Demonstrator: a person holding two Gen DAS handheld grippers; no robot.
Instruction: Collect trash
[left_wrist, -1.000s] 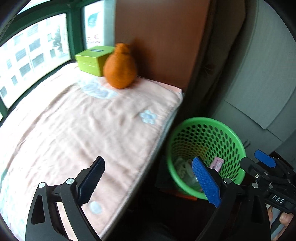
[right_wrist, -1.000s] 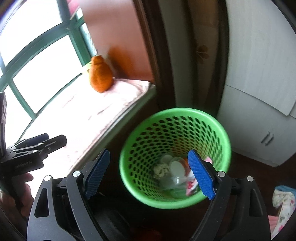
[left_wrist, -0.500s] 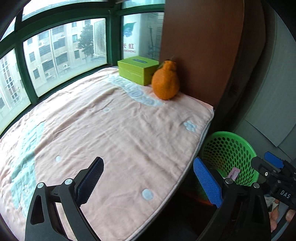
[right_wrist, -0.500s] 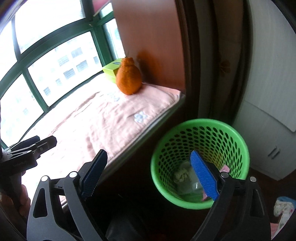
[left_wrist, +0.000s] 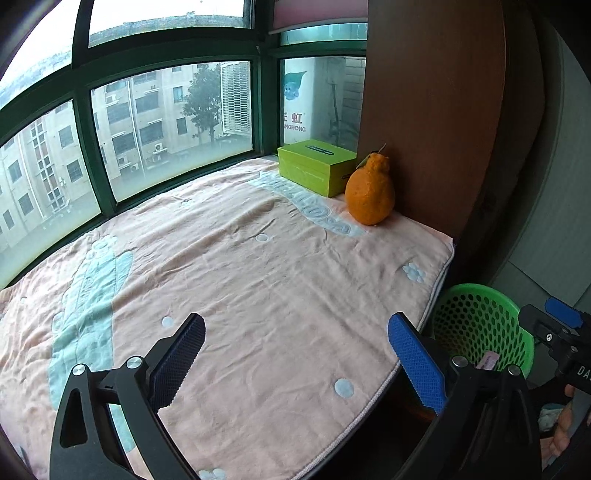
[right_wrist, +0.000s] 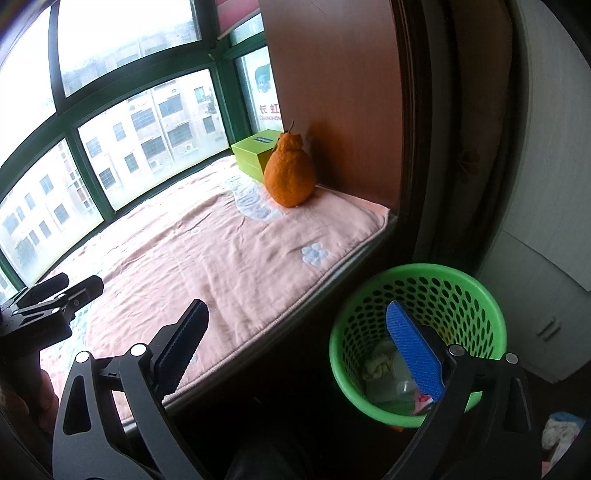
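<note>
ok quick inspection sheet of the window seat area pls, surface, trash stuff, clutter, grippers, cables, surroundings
surface: pink blanket covers the window seat, no trash seen on it
job's things: green basket on the floor beside the seat, wrappers and tissue inside
clutter: green tissue box and orange fruit in the far corner
grippers: left gripper open, empty; right gripper jaws opening, nothing between them
cables: nothing seen
surroundings: green-framed window, brown panel, white cabinet

I'm swinging both views up off the green basket (right_wrist: 417, 332) and across the pink blanket (left_wrist: 258, 295) toward the window. My right gripper (right_wrist: 299, 343) is opening wider, nothing between its jaws, and the basket is sliding to the edge.
</note>
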